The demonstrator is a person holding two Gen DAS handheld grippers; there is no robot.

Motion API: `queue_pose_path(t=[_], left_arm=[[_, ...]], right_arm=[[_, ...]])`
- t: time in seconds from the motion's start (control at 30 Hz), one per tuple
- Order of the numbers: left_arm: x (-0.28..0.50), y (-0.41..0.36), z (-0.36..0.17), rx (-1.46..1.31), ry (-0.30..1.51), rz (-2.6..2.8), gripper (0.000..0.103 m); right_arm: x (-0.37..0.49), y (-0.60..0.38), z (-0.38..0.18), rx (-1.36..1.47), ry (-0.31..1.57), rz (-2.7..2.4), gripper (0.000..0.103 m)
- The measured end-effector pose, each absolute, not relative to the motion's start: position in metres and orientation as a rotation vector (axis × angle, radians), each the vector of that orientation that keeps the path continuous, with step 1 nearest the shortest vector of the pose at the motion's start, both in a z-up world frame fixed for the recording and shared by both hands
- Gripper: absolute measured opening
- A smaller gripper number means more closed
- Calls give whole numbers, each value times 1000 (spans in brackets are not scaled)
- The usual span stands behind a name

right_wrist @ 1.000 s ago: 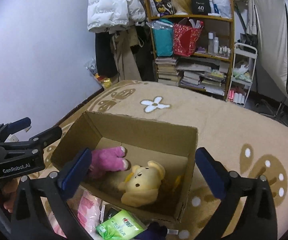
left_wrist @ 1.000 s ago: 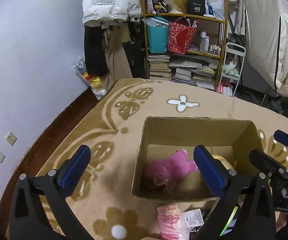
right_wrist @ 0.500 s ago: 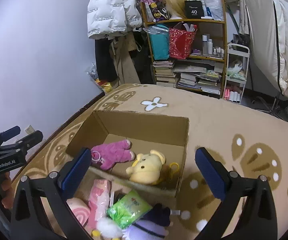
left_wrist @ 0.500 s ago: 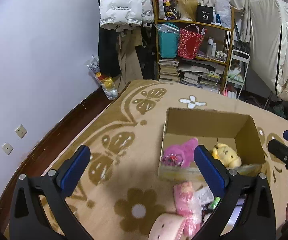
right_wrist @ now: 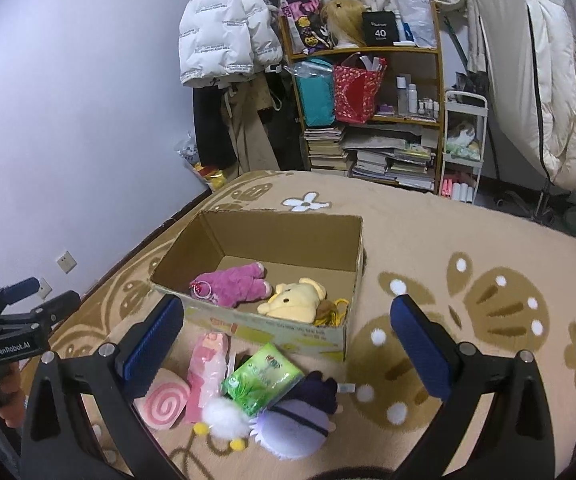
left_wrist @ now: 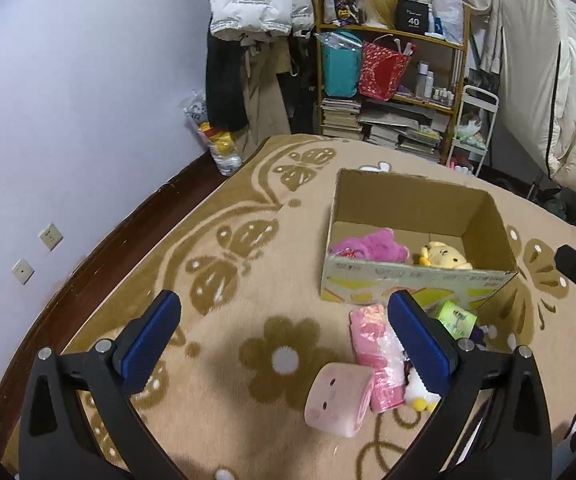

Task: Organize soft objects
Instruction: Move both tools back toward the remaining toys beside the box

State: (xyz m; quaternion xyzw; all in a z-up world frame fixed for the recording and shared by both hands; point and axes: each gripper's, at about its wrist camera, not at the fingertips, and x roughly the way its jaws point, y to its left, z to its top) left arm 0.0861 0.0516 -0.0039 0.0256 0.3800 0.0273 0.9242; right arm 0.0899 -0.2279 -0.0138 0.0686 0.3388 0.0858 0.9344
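An open cardboard box [right_wrist: 352,240] [left_wrist: 484,216] sits on the carpet with a pink plush [right_wrist: 232,286] [left_wrist: 372,246] and a yellow plush [right_wrist: 294,302] [left_wrist: 442,256] inside. In front of it lie a pink swirl-roll cushion [right_wrist: 164,402] [left_wrist: 338,398], a pink packet [right_wrist: 206,368] [left_wrist: 374,344], a green tissue pack [right_wrist: 262,376] [left_wrist: 456,316], a small white fluffy toy [right_wrist: 224,418] and a purple plush [right_wrist: 296,416]. My left gripper [left_wrist: 284,340] is open and empty, back from the pile. My right gripper [right_wrist: 288,340] is open and empty above the pile.
A patterned beige carpet [right_wrist: 468,240] covers the floor. At the back stand a cluttered wooden bookshelf [right_wrist: 372,92], hanging coats [right_wrist: 224,28] and a white quilt [right_wrist: 548,72]. A wall with sockets [left_wrist: 50,236] runs along the left. A bag of items [left_wrist: 220,148] lies by the wall.
Both grippers have pulled back and up from the box. The loose toys in front of the box have come into full view. Both stay open.
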Motion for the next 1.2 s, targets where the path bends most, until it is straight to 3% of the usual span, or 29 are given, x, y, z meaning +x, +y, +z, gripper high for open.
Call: queue_pose_path(t=[1.2], left_arm=[[114, 25, -86, 24, 1098, -25, 102]], right_arm=[[103, -226, -102, 233, 851, 215, 103]])
